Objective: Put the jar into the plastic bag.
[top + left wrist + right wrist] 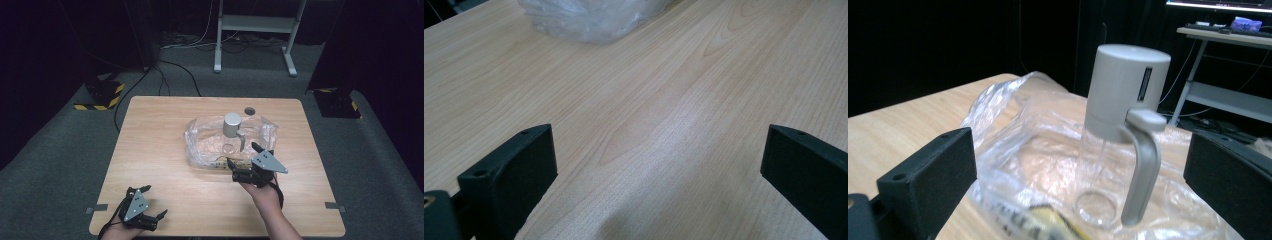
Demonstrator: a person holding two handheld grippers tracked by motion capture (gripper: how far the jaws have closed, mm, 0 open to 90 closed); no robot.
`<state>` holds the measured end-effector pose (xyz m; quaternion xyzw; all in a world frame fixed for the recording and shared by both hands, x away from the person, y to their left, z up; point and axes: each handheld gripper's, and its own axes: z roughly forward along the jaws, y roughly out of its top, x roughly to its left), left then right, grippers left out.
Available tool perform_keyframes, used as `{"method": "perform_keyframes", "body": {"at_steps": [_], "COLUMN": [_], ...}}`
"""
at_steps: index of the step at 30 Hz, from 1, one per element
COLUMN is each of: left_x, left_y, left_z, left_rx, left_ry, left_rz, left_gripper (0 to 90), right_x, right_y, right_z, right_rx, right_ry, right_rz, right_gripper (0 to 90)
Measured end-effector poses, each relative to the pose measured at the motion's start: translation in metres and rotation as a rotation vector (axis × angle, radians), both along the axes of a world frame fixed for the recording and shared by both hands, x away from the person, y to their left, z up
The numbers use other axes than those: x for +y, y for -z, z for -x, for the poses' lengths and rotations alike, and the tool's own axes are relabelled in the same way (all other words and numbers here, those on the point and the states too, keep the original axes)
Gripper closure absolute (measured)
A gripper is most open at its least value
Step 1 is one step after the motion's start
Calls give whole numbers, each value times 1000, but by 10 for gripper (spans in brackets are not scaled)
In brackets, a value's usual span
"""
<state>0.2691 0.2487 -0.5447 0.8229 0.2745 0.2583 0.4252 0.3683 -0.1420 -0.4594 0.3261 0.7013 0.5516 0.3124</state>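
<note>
A clear glass dispenser bottle with a grey cap and grey handle (233,131) (1120,135) stands upright on a crumpled clear plastic bag (202,145) (1018,130) in the middle of the wooden table (150,150). My right gripper (246,159) (1083,165) is open at the bag's near edge, its jaws pointing at the bottle and touching nothing. My left gripper (153,202) (659,165) is open low over bare wood by the table's front left edge, with the bag (589,17) far ahead of it.
A yellow-and-black printed strip (1043,220) lies at the bag's near edge. A round cable hole (249,111) sits in the table behind the bag. Beyond the table stand a grey metal frame (255,30), floor cables and dark stands with hazard tape (102,95).
</note>
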Motion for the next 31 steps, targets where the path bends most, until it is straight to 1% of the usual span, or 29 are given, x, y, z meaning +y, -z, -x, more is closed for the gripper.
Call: {"method": "perform_keyframes", "body": {"at_steps": [2,4,5,6,8,9,10,14,15,16,18,21,25,28,29,31], "left_x": [0,0,0,0,0,0,0,0,0,0,0,0,0,-1,-1,-1], "left_y": [0,0,0,0,0,0,0,0,0,0,0,0,0,0,0,0], "left_z": [0,0,0,0,0,0,0,0,0,0,0,0,0,0,0,0], "left_rx": [1,0,-1,-1,-1,-1,-1,-3,-3,-3,-3,-3,-2,-3,-3,-3], "left_ry": [-3,-4,-4,-5,-5,-6,-6,-6,-7,-8,-8,-9,-10,-9,-7,-1], "left_rz": [2,2,2,2,1,0,0,0,0,0,-1,-2,-1,-2,-4,-3], "left_gripper": [20,20,20,20,20,20,20,20,20,20,20,20,20,20,20,17], "right_x": [-4,-7,-10,-10,-15,-19,-19,-28,-33,-33,-41,-49,-53,-52,-51,-51], "right_y": [4,8,12,12,17,23,23,37,46,46,57,69,78,81,81,81], "right_z": [8,13,19,19,25,30,30,42,47,47,54,59,64,65,66,67], "right_rx": [9,8,11,11,22,31,31,49,63,63,91,118,139,125,126,114], "right_ry": [3,3,2,2,4,11,11,24,31,31,50,72,97,93,91,91], "right_rz": [7,28,45,45,63,84,84,121,139,139,145,159,193,214,219,217], "right_gripper": [0,0,0,0,0,0,0,0,0,0,0,0,0,0,0,0]}}
